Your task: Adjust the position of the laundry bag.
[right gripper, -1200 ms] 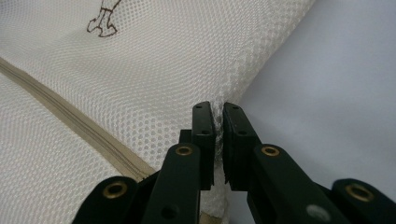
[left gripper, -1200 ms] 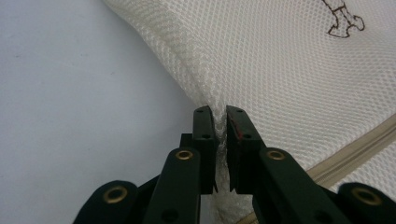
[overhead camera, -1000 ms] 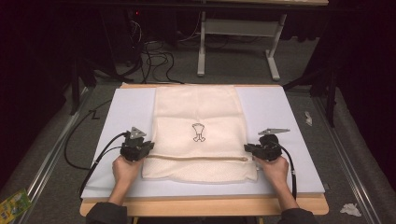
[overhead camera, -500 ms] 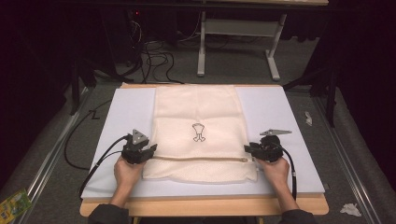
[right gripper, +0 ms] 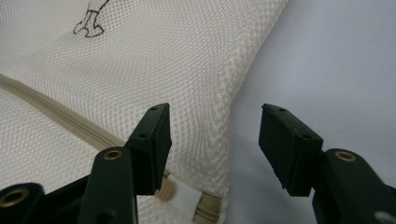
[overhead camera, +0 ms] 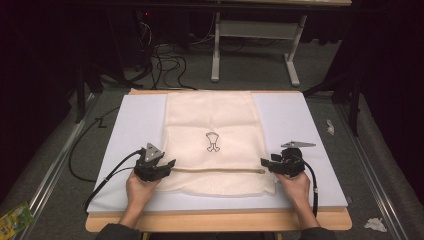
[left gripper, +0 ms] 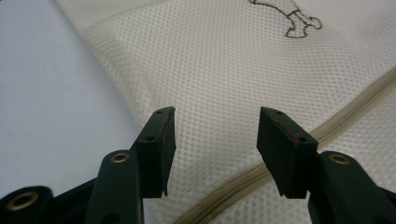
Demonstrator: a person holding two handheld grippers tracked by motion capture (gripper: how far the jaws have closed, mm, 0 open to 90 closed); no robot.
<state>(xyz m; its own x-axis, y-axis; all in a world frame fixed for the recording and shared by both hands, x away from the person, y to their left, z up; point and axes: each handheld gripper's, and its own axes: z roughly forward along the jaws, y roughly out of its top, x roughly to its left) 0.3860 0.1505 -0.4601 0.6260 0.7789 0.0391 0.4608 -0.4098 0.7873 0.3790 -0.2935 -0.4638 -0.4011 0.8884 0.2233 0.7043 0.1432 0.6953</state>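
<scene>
Mesh bag flat between left tongs and right tongs.

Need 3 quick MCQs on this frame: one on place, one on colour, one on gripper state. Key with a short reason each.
1. Where does the zip run on the mesh bag?
A. along its far edge
B. across it near the near edge, between the two grippers
C. down its middle, from far to near

2. What colour is the mat under the bag?
A. green
B. pale blue-grey
C. red

3. How do the jaws of the left gripper and the right gripper stand?
A. both open, pinching nothing
B. both shut on the bag
C. left shut, right open

Key:
1 B: in the high view the tan zip lies crosswise between the grippers.
2 B: the mat shows pale blue-grey on both sides of the bag.
3 A: both gripper views show a wide gap between the pads; the jaws have just been opening.
</scene>
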